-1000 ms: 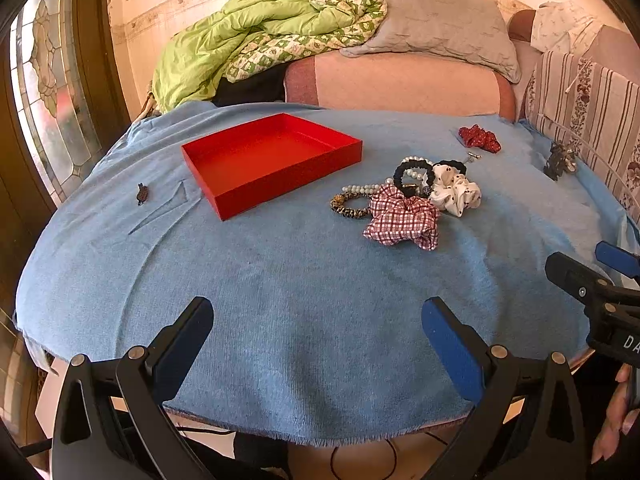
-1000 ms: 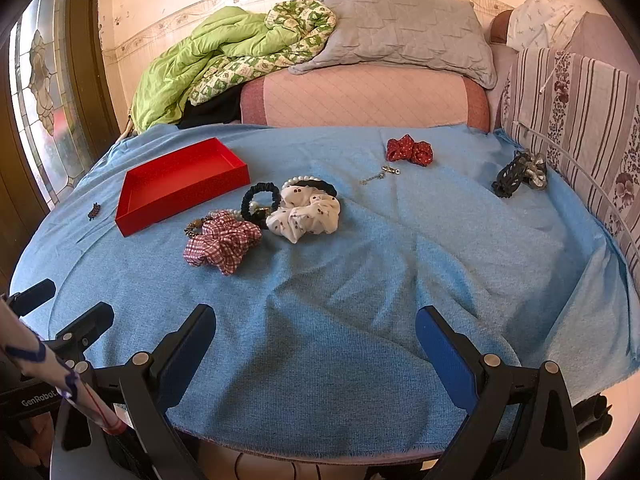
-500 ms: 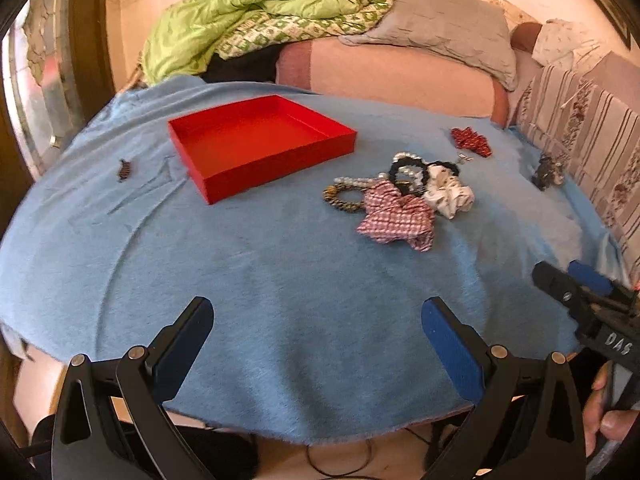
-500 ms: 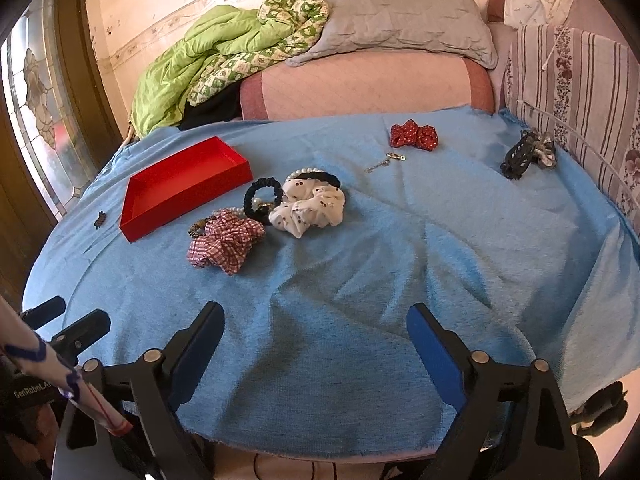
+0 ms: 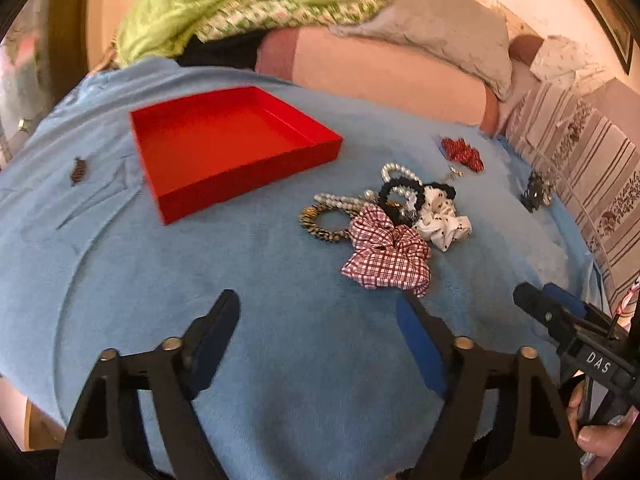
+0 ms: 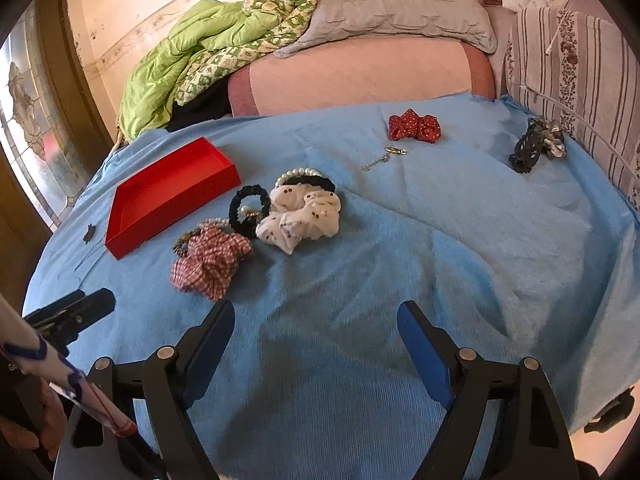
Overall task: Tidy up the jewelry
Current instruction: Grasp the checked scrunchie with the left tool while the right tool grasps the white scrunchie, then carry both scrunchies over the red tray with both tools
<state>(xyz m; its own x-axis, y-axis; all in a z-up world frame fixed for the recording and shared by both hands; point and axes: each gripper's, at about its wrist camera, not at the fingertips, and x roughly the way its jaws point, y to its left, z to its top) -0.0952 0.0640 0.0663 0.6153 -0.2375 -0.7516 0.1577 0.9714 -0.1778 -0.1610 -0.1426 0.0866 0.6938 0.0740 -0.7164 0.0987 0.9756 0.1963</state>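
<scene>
Empty red tray (image 5: 224, 152) on blue cloth; scrunchies, pearl bracelets heaped (image 5: 384, 220) just beside it.

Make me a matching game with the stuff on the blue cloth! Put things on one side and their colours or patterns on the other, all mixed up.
Things:
1. tray
2. nearest scrunchie
3. scrunchie behind it
4. bow

Looks:
A. white with small dark marks
B. red with white dots
C. plain red
D. red and white checks

Pairs: 1-C, 2-D, 3-A, 4-B
</scene>
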